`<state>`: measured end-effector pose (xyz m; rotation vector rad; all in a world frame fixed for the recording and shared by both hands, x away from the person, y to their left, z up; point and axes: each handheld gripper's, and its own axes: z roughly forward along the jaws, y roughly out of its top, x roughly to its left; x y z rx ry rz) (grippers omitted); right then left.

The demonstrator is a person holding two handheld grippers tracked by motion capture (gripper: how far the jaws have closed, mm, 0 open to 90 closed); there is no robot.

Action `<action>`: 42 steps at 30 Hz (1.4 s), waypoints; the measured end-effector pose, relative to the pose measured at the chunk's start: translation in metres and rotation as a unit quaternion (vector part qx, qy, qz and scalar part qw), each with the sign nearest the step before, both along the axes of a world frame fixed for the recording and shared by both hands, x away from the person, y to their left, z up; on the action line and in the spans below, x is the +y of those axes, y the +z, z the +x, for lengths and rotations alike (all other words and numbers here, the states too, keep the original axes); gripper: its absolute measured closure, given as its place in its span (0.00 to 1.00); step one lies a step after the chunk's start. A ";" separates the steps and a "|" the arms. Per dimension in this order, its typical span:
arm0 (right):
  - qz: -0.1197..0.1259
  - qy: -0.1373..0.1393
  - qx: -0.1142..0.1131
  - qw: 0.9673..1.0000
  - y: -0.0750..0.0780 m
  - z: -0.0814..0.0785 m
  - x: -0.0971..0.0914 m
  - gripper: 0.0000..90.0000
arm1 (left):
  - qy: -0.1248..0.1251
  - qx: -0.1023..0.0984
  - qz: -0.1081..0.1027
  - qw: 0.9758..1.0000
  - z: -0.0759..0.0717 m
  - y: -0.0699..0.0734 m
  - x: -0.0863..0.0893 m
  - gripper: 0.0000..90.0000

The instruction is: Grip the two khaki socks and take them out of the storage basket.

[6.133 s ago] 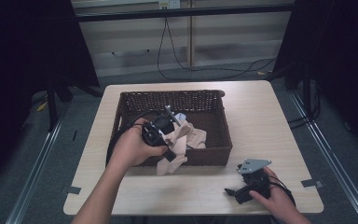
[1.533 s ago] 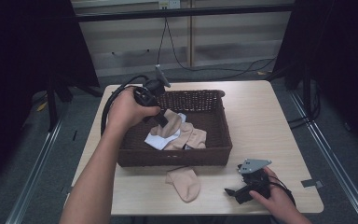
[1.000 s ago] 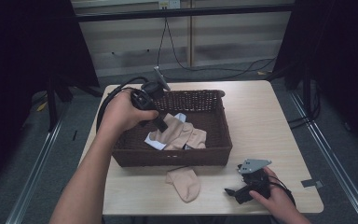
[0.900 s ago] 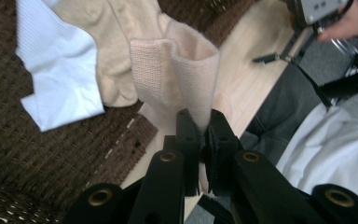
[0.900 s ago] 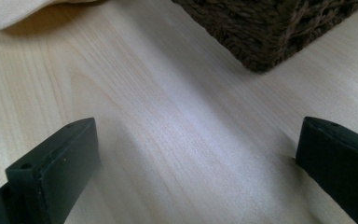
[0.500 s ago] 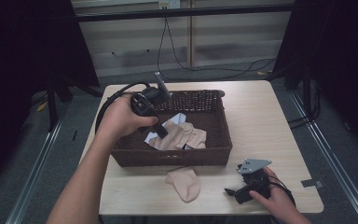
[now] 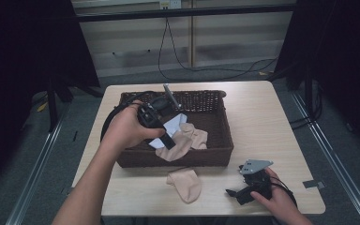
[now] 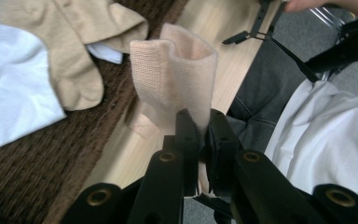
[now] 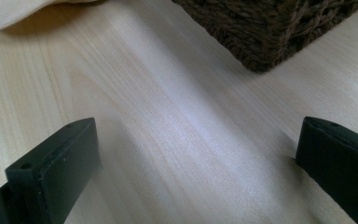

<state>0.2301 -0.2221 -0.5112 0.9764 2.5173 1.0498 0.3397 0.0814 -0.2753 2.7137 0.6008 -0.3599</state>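
My left gripper is shut on a beige sock, whose ribbed cuff stands up past the jaw tips. In the high view the left gripper points down over the front left of the brown wicker basket, at the pile of beige socks. A white cloth lies beside them. Another beige sock lies flat on the table in front of the basket. My right gripper rests on the table at the front right, open with bare wood between its jaws.
The light wooden table has free room right of the basket. A basket corner and a sock's edge lie ahead of the right gripper. A cable loops off the left hand. The person's lap is below the table edge.
A sock that the left gripper held at the basket's front now lies on the table. The left hand went to the basket's back left, then came forward and lower over the socks. The right hand stayed still.
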 end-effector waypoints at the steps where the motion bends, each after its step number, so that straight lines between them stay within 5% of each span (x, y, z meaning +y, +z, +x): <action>1: 0.000 0.000 0.000 1.000 0.000 0.000 0.000 0.00 | 0.000 0.002 0.000 1.000 -0.003 -0.002 -0.002 0.94; 25: 0.000 0.000 0.000 1.000 0.000 0.000 0.000 0.00 | -0.014 0.013 -0.004 1.000 -0.015 -0.074 -0.019 0.92; 30: 0.000 -0.001 0.001 1.000 0.000 0.000 0.000 0.00 | -0.008 -0.027 0.008 1.000 -0.015 -0.079 -0.019 0.58; 35: 0.000 -0.001 0.001 1.000 0.000 0.000 0.000 0.00 | 0.008 -0.044 0.013 0.999 -0.016 -0.078 -0.014 0.26; 42: -0.001 0.001 0.001 1.000 0.000 0.000 0.000 0.00 | 0.012 -0.050 0.007 0.999 -0.021 -0.085 -0.003 0.12</action>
